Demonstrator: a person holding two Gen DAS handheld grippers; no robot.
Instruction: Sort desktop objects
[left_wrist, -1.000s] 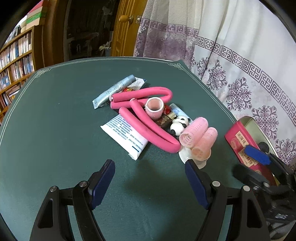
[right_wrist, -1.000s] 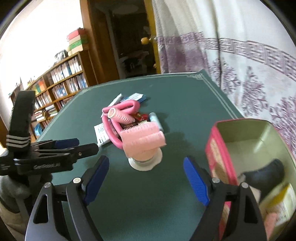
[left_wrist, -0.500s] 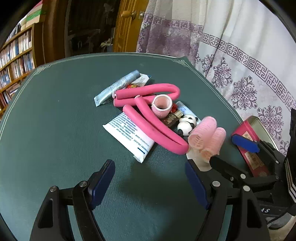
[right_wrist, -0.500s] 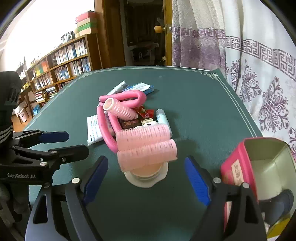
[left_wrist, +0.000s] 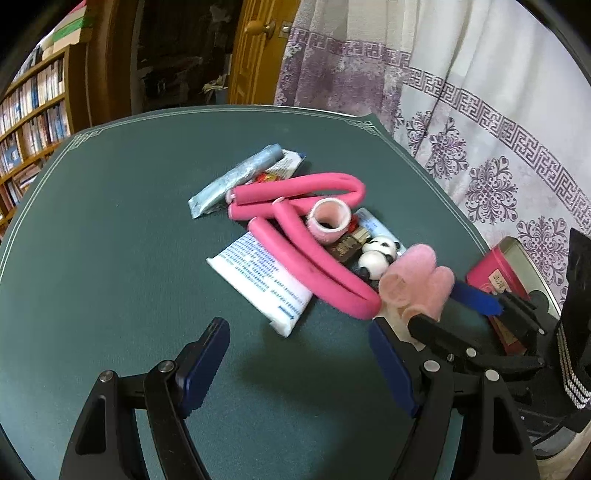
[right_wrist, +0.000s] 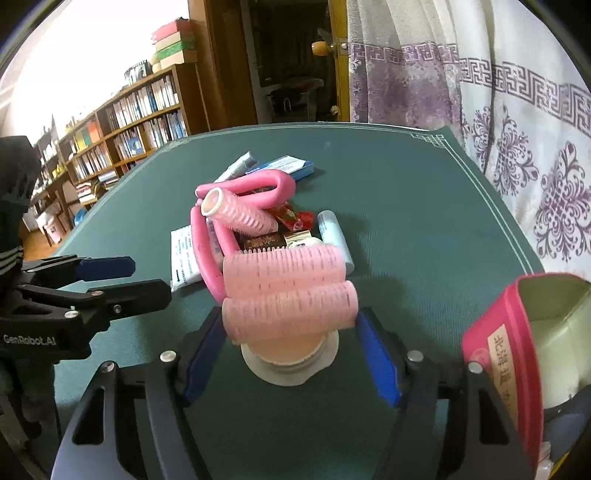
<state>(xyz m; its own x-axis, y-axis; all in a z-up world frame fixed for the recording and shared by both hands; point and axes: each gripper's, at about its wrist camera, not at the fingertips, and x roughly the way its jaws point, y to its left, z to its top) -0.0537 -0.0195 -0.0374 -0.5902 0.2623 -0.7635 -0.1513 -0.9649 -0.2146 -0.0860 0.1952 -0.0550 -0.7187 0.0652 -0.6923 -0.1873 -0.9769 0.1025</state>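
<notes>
A pile of small objects lies on the green table (left_wrist: 110, 221). Two light pink hair rollers (right_wrist: 288, 284) sit stacked on a small round jar (right_wrist: 290, 354); they also show in the left wrist view (left_wrist: 417, 284). My right gripper (right_wrist: 290, 354) is open, its fingers on either side of the lower roller and the jar, apart from them or just touching. My left gripper (left_wrist: 299, 365) is open and empty over bare table in front of the pile. Bent pink foam rods (left_wrist: 306, 243), a third roller (left_wrist: 328, 221), a panda figure (left_wrist: 376, 254) and a white packet (left_wrist: 266, 280) lie behind.
An open red tin box (right_wrist: 517, 343) stands at the right, near the table edge, with things inside. A silver-blue tube (left_wrist: 236, 177) and a blue-white packet (right_wrist: 284, 166) lie at the back of the pile. A curtain (left_wrist: 480, 110) hangs at the right; bookshelves (right_wrist: 122, 133) stand far left.
My right gripper has moved forward to the stacked pink rollers, which now stand between its fingers. My left gripper has barely moved.
</notes>
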